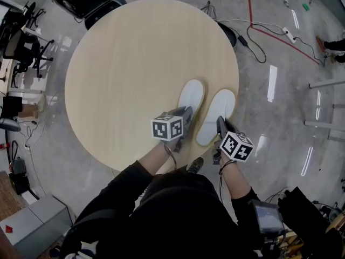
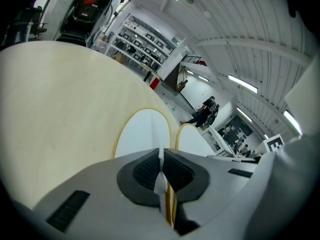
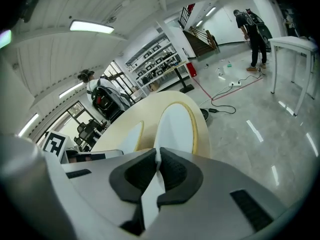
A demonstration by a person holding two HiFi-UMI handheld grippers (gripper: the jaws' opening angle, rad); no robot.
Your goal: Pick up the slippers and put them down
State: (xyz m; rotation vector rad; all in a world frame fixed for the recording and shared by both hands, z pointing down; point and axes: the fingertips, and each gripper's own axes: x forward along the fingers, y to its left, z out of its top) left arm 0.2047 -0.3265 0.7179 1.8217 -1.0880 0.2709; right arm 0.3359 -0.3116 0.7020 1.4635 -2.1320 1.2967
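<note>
My left gripper (image 1: 185, 116) is clamped on the left slipper (image 1: 191, 97) heel, my right gripper (image 1: 220, 125) on the right slipper (image 1: 218, 111) heel. The 2 slippers look flat on the table (image 1: 129, 63). Grasp done; lift and set-down are left.

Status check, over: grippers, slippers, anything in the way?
Left gripper shut on left slipper, near end. Right gripper shut on right slipper, near end. Slippers side by side near table edge. Nothing blocking.
</note>
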